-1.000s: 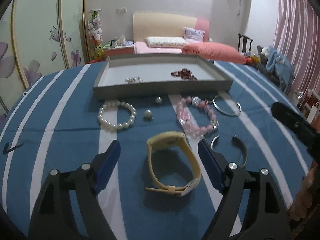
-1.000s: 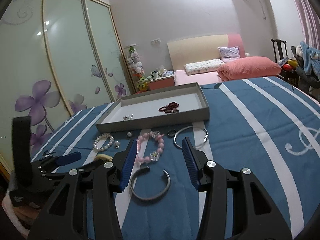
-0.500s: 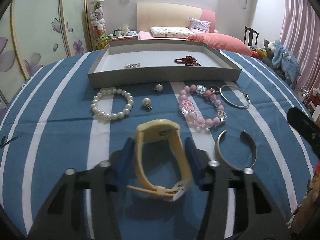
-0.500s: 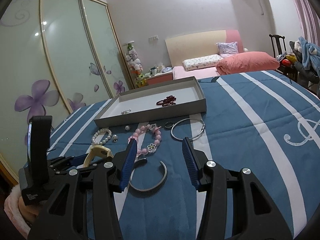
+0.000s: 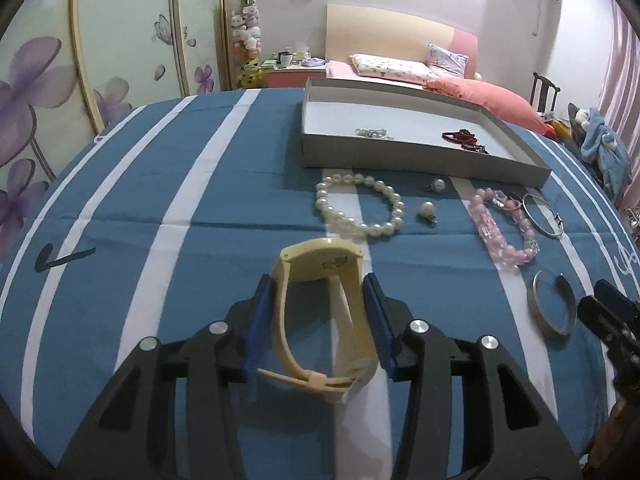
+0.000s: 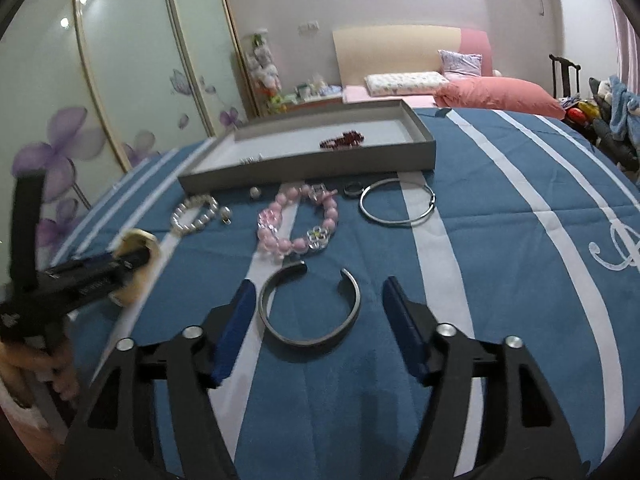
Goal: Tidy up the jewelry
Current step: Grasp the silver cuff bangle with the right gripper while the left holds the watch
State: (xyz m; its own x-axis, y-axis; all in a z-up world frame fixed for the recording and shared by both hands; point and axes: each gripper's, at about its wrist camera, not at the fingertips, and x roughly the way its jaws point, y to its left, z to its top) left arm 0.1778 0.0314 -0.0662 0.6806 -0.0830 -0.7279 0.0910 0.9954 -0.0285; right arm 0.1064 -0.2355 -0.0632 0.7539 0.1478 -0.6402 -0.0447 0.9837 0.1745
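Left wrist view: the left hand-held gripper [image 5: 320, 316], wide open around the cream watch [image 5: 324, 304] a second ago, now clamps its blue pads on the strap; the watch seems lifted slightly off the blue striped tabletop [image 5: 200, 208], though blur makes that uncertain. Ahead lie a pearl bracelet [image 5: 360, 210], two loose pearl pieces [image 5: 428, 210], a pink bead bracelet [image 5: 504, 232] and the grey tray [image 5: 400, 160].

Right wrist view: the right hand-held gripper [image 6: 316, 320] has just been opening and now stands spread on either side of the open silver cuff [image 6: 310, 308], pads clear of it. A thin bangle [image 6: 398, 202] lies beyond, before the tray.
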